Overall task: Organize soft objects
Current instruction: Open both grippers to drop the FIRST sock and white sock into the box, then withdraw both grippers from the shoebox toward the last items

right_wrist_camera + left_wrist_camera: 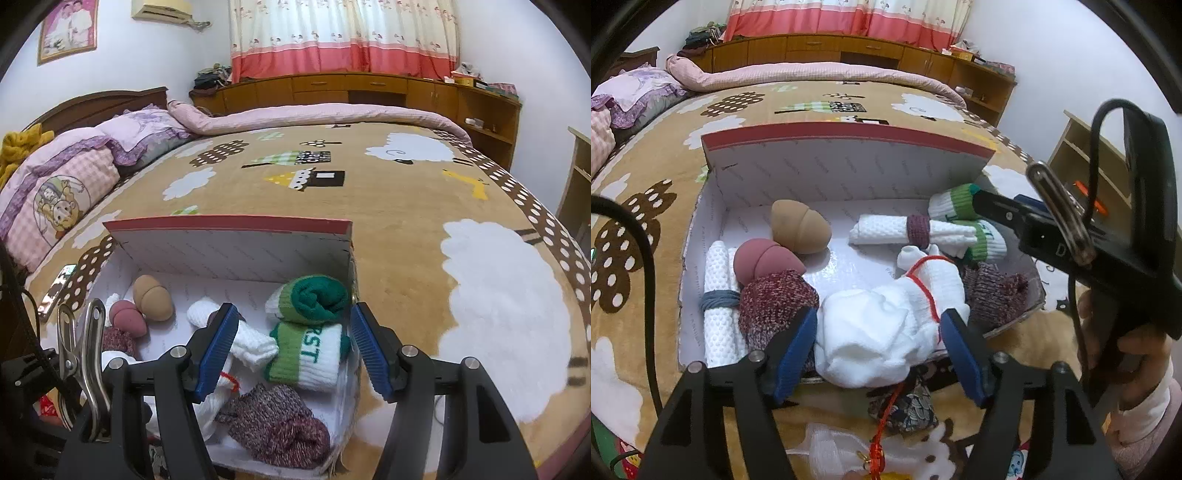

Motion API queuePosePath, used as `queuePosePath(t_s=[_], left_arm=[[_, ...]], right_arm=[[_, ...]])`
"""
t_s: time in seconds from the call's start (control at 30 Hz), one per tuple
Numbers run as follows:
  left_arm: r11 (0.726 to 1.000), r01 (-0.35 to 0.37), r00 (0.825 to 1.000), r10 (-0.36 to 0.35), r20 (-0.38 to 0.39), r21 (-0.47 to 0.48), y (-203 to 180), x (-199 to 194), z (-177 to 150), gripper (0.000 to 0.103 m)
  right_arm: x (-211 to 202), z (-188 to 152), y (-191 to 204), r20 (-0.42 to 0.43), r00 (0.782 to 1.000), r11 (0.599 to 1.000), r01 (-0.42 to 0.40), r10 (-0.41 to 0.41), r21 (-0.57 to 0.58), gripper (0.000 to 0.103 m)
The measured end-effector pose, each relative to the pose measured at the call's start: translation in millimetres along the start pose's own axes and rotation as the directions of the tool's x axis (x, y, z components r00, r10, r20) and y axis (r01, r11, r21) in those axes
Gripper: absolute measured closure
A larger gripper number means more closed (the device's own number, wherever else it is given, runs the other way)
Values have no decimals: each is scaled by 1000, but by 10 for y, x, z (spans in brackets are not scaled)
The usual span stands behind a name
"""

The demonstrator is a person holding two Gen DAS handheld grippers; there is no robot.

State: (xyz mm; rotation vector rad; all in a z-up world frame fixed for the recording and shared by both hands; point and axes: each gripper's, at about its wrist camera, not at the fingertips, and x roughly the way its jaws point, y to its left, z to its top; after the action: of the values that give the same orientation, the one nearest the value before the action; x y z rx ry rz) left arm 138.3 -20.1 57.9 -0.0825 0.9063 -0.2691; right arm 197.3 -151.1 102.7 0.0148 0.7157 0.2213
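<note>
1. Blue-padded fingers of the left gripper [879, 347] straddle a bundled white cloth tied with red cord [886, 325], its jaws spread wide; whether the pads actually press the cloth cannot be told.
2. That bundle sits at the near edge of the white cardboard box with a red-edged lid [842, 162], directly between the left tool's fingers.
3. Judged by its look, the cloth is light, soft and squashy; the thick middle seems the surest hold, since the loose red cord could snag.
4. Beyond the left fingers lie a maroon knitted roll [775, 299], a white waffle towel banded in blue [718, 295] and two egg-shaped sponges, pink [764, 260] and tan [799, 230].
5. Jaws of the right gripper [291, 347] stand apart and empty above a green-and-white rolled sock [314, 354] at the box's right end.
6. Underneath is a tan plush bedspread with cloud patterns [406, 229], a yielding surface; ahead stand wooden cabinets [351, 88] and pink-striped curtains [343, 37].
</note>
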Motion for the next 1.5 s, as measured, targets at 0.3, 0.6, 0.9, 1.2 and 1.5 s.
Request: queuePosePath(t_s=[0.3,0.6,0.9,1.2,1.5], left_arm=[[1000,-17,1000,17,14,-10,21,-100,-27,26],[999,-40,999,41,24,-23,71,-230,-77,26],[998,-50,998,52,33,-43,145,-342,-116,26],[997,-56,998,58,36,-52,210,-486,-215,26],[996,-65,997,67,36,-58,299,-634,-370,26]], right_arm=[[-134,-62,-2,8,1000,1000,-11,11,13,38],[-281,-163,5,10,1000,1000,-18,18,20,38],[-419,-260,17,10,1000,999,-24,24,29,38],[-535,-387,42,4,1000,999,-24,24,34,38],[-648,-606,68,-19,999,998,-42,43,50,38]])
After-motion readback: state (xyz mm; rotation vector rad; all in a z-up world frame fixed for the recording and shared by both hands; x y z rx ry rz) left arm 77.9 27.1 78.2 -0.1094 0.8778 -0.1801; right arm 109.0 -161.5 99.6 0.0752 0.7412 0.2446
